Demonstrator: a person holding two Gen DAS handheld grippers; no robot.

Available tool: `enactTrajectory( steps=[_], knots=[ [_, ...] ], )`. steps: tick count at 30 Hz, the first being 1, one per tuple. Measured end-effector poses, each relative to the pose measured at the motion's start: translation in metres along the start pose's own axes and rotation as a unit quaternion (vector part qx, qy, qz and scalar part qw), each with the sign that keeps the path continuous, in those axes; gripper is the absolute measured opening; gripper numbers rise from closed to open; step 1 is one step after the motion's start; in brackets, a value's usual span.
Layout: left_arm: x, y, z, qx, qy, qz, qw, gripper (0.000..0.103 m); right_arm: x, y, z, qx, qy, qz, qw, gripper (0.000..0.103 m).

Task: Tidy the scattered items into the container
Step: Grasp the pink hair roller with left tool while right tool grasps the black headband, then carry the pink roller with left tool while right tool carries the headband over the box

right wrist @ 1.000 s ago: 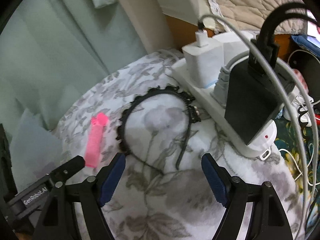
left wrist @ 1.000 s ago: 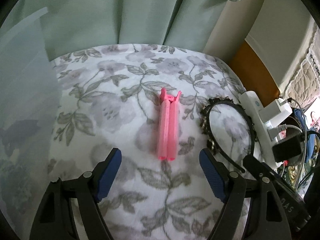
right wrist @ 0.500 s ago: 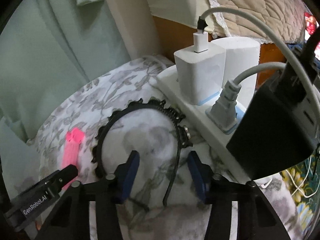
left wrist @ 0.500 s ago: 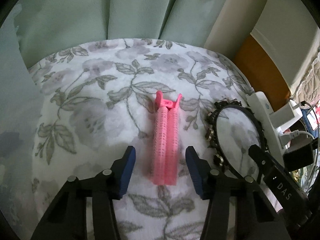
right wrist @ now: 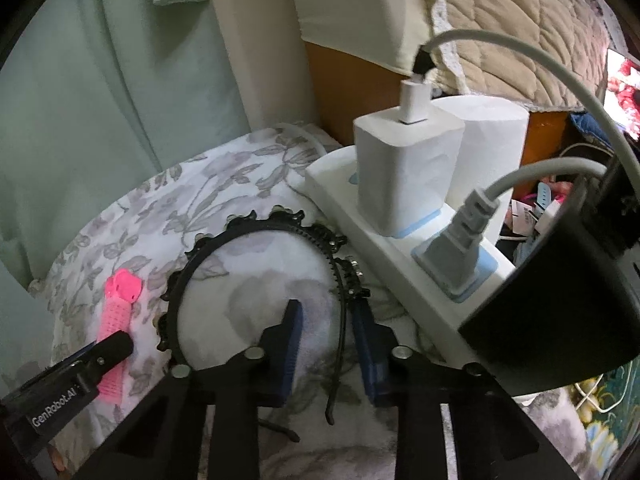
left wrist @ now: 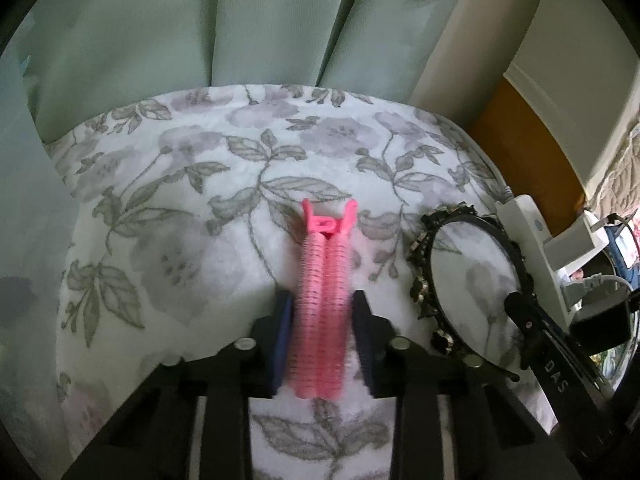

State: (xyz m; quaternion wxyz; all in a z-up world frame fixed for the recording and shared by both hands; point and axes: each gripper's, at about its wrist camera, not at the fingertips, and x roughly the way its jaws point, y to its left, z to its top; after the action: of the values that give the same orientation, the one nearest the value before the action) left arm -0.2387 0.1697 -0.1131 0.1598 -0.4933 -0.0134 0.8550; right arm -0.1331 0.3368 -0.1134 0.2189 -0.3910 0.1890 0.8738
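Observation:
A pink hair-roller clip [left wrist: 322, 300] lies on the floral cloth [left wrist: 192, 184]. My left gripper [left wrist: 320, 312] is shut on its near half, both blue pads against its sides. The clip also shows in the right wrist view [right wrist: 116, 312] with the left gripper [right wrist: 104, 354] on it. A black toothed headband [right wrist: 256, 240] lies to its right, and shows in the left wrist view [left wrist: 460, 280]. My right gripper [right wrist: 328, 320] straddles the headband's right leg with a gap on each side; its jaws are narrowed.
A white power strip [right wrist: 400, 280] with a white charger [right wrist: 404, 168], a grey plug [right wrist: 468, 248] and a black adapter [right wrist: 560, 312] lies right of the headband. Green curtains [left wrist: 200, 20] hang behind. A translucent sheet [left wrist: 24, 200] stands at the left.
Both grippers moved forward and narrowed. The left one closed from wide open onto the pink clip. The right one closed in around the headband's leg.

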Motion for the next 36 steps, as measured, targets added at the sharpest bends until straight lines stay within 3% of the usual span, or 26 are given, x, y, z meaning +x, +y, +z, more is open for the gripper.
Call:
enactTrajectory(
  steps=[5,15,36],
  knots=[
    [-0.008,0.002,-0.005,-0.008,0.004,0.002,1.0000,0.028,-0.003,-0.001,-0.002,0.002,0.006,0.007,1.000,0.008],
    [-0.033,0.015,-0.022,-0.032,0.010,0.007,0.9994,0.028,-0.031,0.001,-0.014,0.012,0.014,0.054,0.998,0.007],
    [-0.131,0.021,-0.028,-0.046,-0.054,0.001,0.9975,0.028,-0.136,0.016,-0.003,-0.010,-0.060,0.101,0.993,0.008]
  ],
)
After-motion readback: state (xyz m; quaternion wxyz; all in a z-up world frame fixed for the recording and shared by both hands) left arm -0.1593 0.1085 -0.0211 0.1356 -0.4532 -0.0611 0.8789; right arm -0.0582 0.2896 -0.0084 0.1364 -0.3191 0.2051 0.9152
